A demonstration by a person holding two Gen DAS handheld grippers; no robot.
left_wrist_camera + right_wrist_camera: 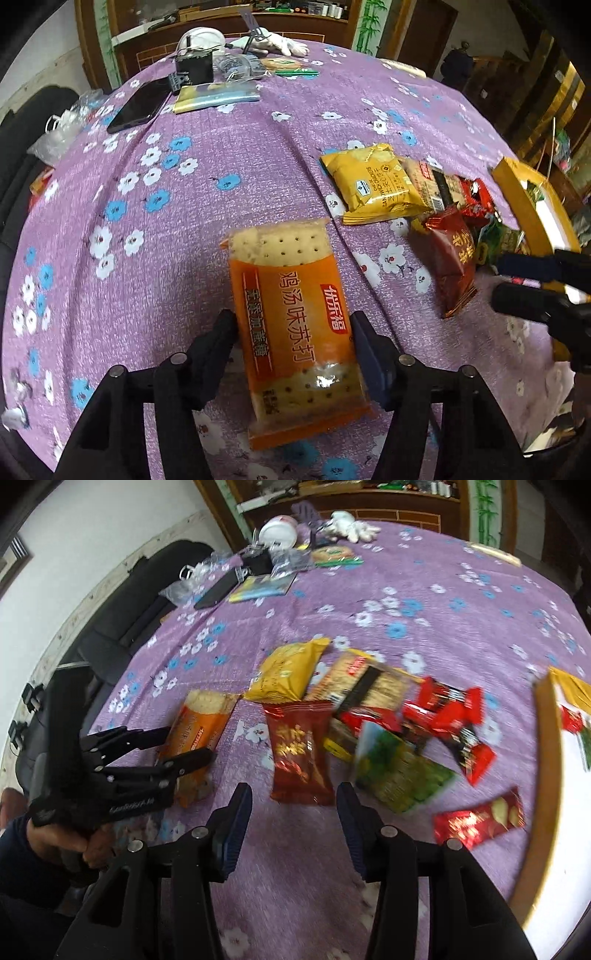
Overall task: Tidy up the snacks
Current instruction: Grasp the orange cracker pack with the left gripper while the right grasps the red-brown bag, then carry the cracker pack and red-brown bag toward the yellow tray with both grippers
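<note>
An orange soda-cracker packet (pixel 291 325) (pixel 199 731) lies lengthwise between the fingers of my left gripper (pixel 291 328) (pixel 184 744), whose pads touch both long edges. My right gripper (pixel 293 792) (pixel 498 284) hangs open over the cloth with nothing gripped, just short of a dark red packet (pixel 299 753) (pixel 450 258). Past that packet is a loose heap: a yellow packet (pixel 288 672) (pixel 373 181), a black-banded cracker packet (pixel 365 686), red wrappers (pixel 443 709) and a green packet (pixel 399 771). A yellow box (pixel 546 738) (pixel 517 184) with a white inside stands at the right.
The purple flowered tablecloth (pixel 221 177) covers a round table. At its far side are a black phone (pixel 136 107), booklets (pixel 218 96), plastic bags (pixel 62 129), a white glove (pixel 277 44) and small clutter. One flat red packet (pixel 480 819) lies near the box. A dark sofa (pixel 129 602) stands beyond the left edge.
</note>
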